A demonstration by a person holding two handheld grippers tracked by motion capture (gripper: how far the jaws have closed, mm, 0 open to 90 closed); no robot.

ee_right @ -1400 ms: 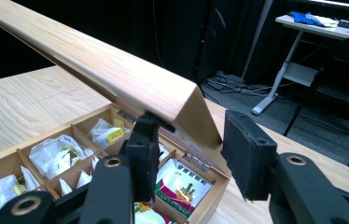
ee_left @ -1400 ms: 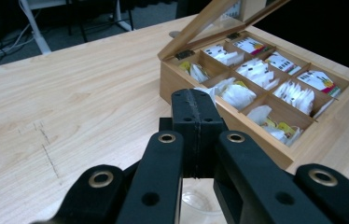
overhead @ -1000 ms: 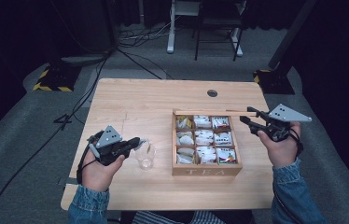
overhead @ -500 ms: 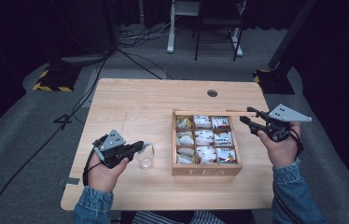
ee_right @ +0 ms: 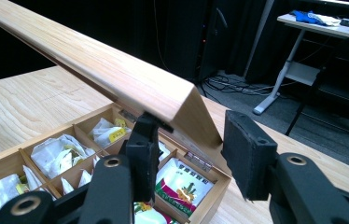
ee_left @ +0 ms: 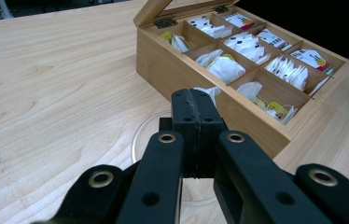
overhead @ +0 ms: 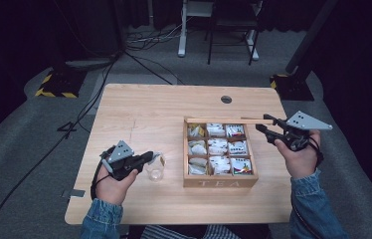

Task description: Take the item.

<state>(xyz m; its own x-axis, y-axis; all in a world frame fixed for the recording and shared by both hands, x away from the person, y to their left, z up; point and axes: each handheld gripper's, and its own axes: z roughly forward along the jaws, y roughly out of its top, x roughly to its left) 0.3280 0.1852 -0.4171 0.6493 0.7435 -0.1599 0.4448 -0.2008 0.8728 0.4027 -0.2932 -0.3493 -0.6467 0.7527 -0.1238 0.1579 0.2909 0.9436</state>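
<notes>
A wooden tea box (overhead: 221, 183) with several compartments of tea bags sits right of the table's middle. Its lid (overhead: 214, 119) stands raised. My right gripper (overhead: 265, 123) is shut on the lid's right end; in the right gripper view the lid (ee_right: 116, 74) runs between that gripper's jaws (ee_right: 196, 140). Left of the box stands a clear glass (overhead: 155, 170). My left gripper (overhead: 149, 155) hovers over its rim, shut on a white tea bag (ee_left: 208, 92) that peeks past the tips (ee_left: 194, 100). The glass rim (ee_left: 137, 135) lies just under them.
The box (ee_left: 182, 70) is close to the glass on its right. Bare tabletop (overhead: 139, 114) stretches behind and left of the glass. A round cable hole (overhead: 226, 99) is near the far edge. Desk legs and cables lie on the floor beyond.
My left gripper has sunk toward the glass and shifted slightly right. The right gripper and the lid have kept still.
</notes>
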